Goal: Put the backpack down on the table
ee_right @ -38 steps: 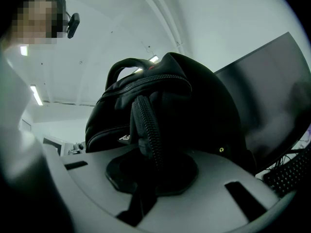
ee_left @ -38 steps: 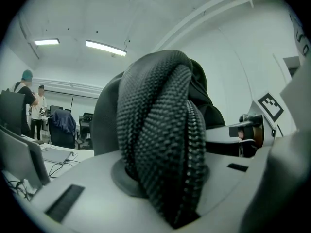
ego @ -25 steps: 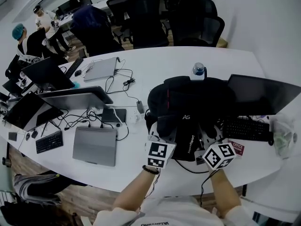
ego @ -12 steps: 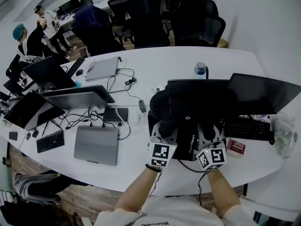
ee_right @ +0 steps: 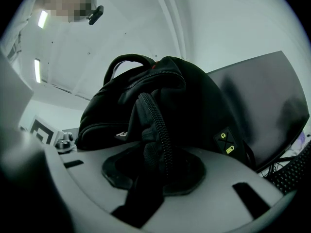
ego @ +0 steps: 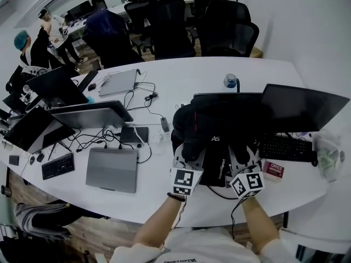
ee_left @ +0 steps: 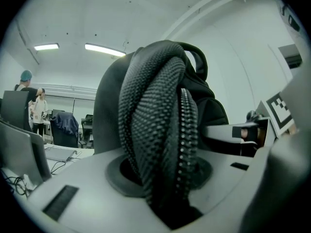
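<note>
A black backpack (ego: pixel 219 122) sits on the white table (ego: pixel 181 70) in front of two dark monitors. My left gripper (ego: pixel 189 156) and right gripper (ego: pixel 243 158) reach level into its near side. In the left gripper view a thick mesh shoulder strap (ee_left: pixel 155 110) runs up between the jaws of the left gripper (ee_left: pixel 163 178). In the right gripper view a thinner strap (ee_right: pixel 155 125) lies between the jaws of the right gripper (ee_right: pixel 155 174), with the backpack (ee_right: pixel 194 101) behind it. Both pairs of jaws have just been opening, and some pad shows bare beside each strap.
A monitor (ego: pixel 299 108) and a keyboard (ego: pixel 285 148) stand to the right of the bag, with a water bottle (ego: pixel 231 81) behind it. A closed laptop (ego: pixel 111 169), cables and more screens fill the left side. Office chairs and people are at the back.
The backpack has sunk and settled lower on the table, uncovering the monitor behind it. The right gripper's marker cube has rolled slightly. Both hands stay in place.
</note>
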Demonstrator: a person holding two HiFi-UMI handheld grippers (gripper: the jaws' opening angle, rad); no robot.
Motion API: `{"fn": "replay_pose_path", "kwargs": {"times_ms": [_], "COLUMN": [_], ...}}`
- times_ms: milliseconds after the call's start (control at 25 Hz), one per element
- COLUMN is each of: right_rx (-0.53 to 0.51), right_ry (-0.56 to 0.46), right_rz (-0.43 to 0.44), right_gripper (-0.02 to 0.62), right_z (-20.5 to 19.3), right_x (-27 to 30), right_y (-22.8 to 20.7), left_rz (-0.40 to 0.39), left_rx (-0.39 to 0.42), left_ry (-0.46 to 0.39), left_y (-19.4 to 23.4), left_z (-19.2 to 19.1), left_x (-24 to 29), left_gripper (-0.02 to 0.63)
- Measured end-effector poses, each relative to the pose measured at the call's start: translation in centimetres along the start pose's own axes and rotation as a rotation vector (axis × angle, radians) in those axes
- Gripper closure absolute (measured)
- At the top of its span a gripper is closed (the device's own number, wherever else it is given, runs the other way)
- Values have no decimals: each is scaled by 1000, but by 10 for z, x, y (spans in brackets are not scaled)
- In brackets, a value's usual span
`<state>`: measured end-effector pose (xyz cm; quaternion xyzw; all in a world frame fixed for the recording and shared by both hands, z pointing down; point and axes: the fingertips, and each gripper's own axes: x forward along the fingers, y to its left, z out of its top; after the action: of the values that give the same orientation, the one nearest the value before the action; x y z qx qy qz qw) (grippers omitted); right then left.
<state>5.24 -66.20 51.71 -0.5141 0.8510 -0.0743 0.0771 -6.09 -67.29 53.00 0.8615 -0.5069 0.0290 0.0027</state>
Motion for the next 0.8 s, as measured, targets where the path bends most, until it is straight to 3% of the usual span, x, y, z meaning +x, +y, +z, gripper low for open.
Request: {"fn": "replay_pose_path", "kwargs": {"times_ms": [160,360,560,800], "right_rx": [1,-22,-51,-82], "right_ry": [1,-8,-24,-30], "right_rz": [18,23,3,-18], "right_gripper": [474,437,430,430], "right_z": [1,3,-4,3], "right_x": [-18,-50,-73,-105], "right_y": [13,31,41,59], "left_rz": [-40,-89,-167,-166], "left_rx": [-17,73,102,135], "left_ry": [-7,3,-11,-18], "left_y": [-4,-15,-29,-35], "left_z": [0,-2,-3,-2], "left_x": [-22,-52,-76,-108], "left_gripper": [458,428,386,371]}}
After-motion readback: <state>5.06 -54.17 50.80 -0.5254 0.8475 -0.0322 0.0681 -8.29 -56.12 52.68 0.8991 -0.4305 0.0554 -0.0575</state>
